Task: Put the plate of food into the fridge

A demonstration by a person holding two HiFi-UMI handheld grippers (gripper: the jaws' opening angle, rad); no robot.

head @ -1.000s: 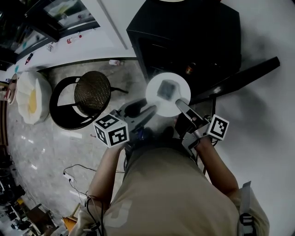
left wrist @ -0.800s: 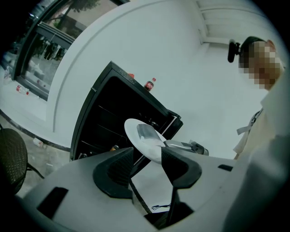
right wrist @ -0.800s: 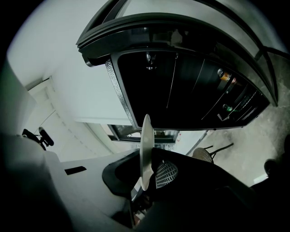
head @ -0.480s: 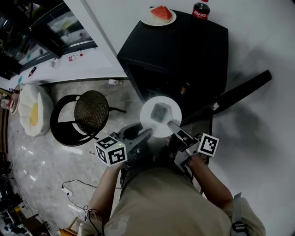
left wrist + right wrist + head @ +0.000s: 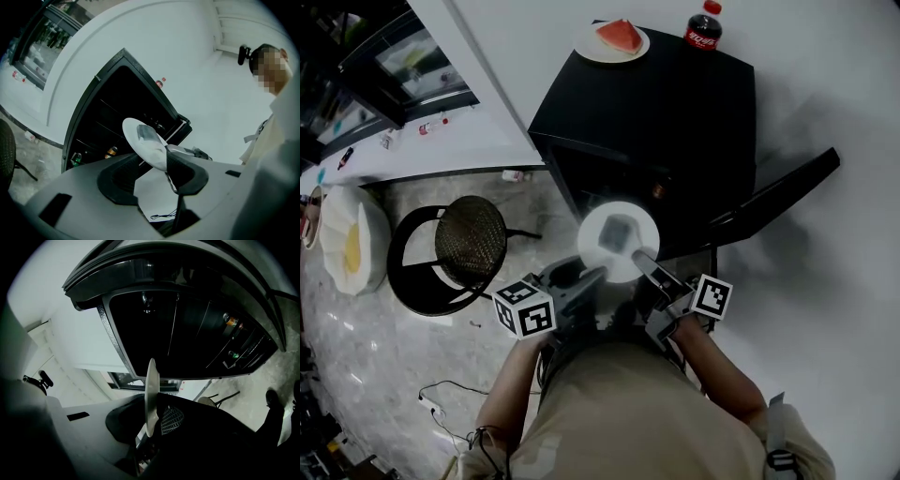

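The right claw [image 5: 151, 416] is clamped narrow on the rim of a white plate [image 5: 150, 394]. Its own view shows that plate edge-on, a thin upright sliver between the two jaws, facing the dark open mouth of the black fridge [image 5: 187, 324]. The left claw [image 5: 149, 174] stands wide with only bare floor showing through its gap. The plate's near edge lies close by its right-hand jaw, and whether they touch I cannot tell.

The left gripper view shows the plate's face, which the right one does not. A single pale grey block of food [image 5: 144, 133] sits on it. The plate is tilted, just outside the fridge opening.

Only the head view shows the fridge top. At its back edge sit a second plate carrying one watermelon slice [image 5: 617, 37] and, just beside it, one cola bottle [image 5: 703, 25]. From there the held plate hangs level in front of the fridge. The fridge door [image 5: 773, 199] is swung open to the right of the opening.

Inside, the left gripper view shows two small containers low on a shelf, one green [image 5: 75, 158] and one orange [image 5: 111, 151]. One round black stool [image 5: 467, 242] stands on the marble floor to the left of the fridge.
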